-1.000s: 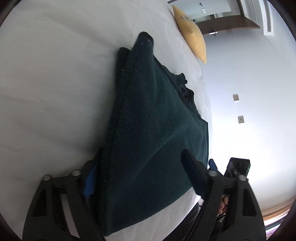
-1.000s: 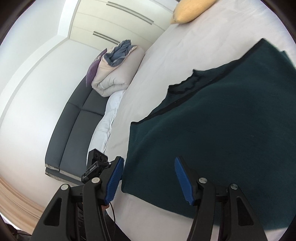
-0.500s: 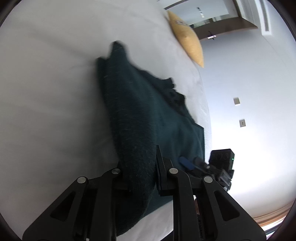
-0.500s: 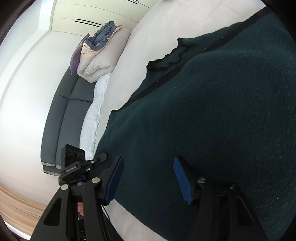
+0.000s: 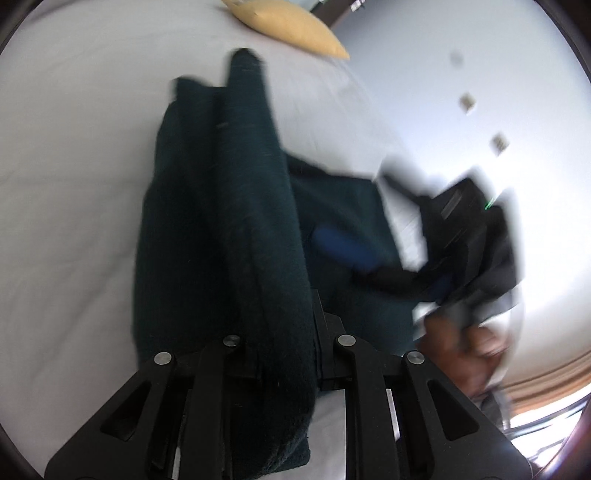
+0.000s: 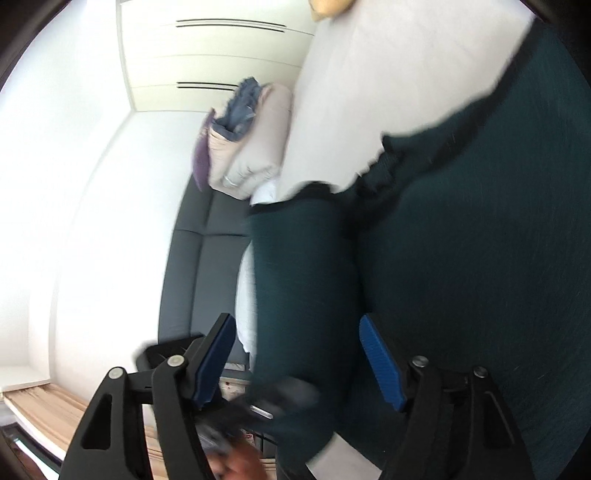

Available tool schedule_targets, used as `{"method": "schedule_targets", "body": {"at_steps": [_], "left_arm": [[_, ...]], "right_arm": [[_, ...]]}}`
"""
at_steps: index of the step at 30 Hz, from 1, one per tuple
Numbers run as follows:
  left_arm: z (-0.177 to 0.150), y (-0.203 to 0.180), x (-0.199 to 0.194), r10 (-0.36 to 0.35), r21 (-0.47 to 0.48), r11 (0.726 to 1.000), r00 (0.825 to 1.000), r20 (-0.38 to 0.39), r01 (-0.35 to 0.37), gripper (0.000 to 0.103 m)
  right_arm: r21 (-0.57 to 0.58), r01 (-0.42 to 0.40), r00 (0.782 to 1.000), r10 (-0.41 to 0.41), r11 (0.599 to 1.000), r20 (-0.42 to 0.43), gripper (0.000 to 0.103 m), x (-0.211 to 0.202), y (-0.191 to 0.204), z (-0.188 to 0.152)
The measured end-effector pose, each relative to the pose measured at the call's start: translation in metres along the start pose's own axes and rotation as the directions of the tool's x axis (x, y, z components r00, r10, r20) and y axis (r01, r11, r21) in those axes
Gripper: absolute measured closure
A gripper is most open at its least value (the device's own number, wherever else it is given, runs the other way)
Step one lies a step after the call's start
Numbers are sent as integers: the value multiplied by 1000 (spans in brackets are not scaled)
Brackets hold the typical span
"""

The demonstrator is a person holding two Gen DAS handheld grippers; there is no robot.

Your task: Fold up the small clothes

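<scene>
A dark green knitted garment (image 5: pixel 229 206) lies on the white bed (image 5: pixel 74 147). My left gripper (image 5: pixel 284 332) is shut on a bunched fold of its near edge and lifts it. In the right wrist view the same garment (image 6: pixel 461 240) fills the right side, with the lifted fold (image 6: pixel 303 295) standing between my open right gripper's (image 6: pixel 295 350) blue-padded fingers (image 6: pixel 380 362). The right gripper also shows blurred in the left wrist view (image 5: pixel 351 247), over the flat part of the garment.
A yellow pillow (image 5: pixel 288 26) lies at the head of the bed. A grey sofa (image 6: pixel 195 266) with a folded beige duvet (image 6: pixel 255 144) stands beside the bed, below white wardrobes (image 6: pixel 207 55). The bed's near edge is just below the grippers.
My left gripper went from open to shut on the garment's edge and has lifted the fold. My right gripper moved in over the garment and stays open.
</scene>
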State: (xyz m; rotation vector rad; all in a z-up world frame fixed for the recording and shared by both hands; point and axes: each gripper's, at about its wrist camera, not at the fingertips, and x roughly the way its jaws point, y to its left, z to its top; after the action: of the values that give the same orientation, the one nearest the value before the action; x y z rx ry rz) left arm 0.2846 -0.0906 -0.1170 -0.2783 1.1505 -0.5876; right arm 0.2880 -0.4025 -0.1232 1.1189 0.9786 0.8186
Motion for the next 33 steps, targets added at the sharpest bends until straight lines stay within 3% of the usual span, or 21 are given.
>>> {"method": "schedule_targets", "body": {"at_steps": [4,6,8,16,21,24,25,27,29,33], "left_arm": [[-10,-27,28,140,81,987,990,-9,-139,86],[-12,-44,35,185,148,972,983,5,-183,79],[-14,-56,40,182,194,964,983,15,-182,61],[-29,-67,37,156,213,964,987,40,-161,59],[-39,-65,22,113,181,976,992,53,-121,49],[-48,-65,14,89,170,981,994,58,-98,48],[-50,-65,13,76,168,982,995,60,-85,48],[-54,-66,7,33,165,985,998,59,-42,47],[-55,-64,2,7,159,987,998,62,-17,47],[-50,-59,-12,-50,130,991,996,78,39,47]], "right_arm": [[-29,38,999,-37,999,15,23,-16,7,9],[-37,59,998,-59,998,18,22,-22,9,11],[-48,92,996,-93,995,-12,21,-19,9,12],[-100,186,978,-194,977,-76,22,-2,8,14],[-134,286,948,-301,949,-107,40,5,5,11],[-152,315,938,-332,937,-102,61,8,0,7],[-154,333,932,-350,930,-97,74,8,-2,7],[-154,371,920,-385,916,-77,84,7,-5,7],[-181,403,908,-417,897,-44,89,3,-1,7],[-204,410,909,-418,889,5,90,-13,9,12]]}}
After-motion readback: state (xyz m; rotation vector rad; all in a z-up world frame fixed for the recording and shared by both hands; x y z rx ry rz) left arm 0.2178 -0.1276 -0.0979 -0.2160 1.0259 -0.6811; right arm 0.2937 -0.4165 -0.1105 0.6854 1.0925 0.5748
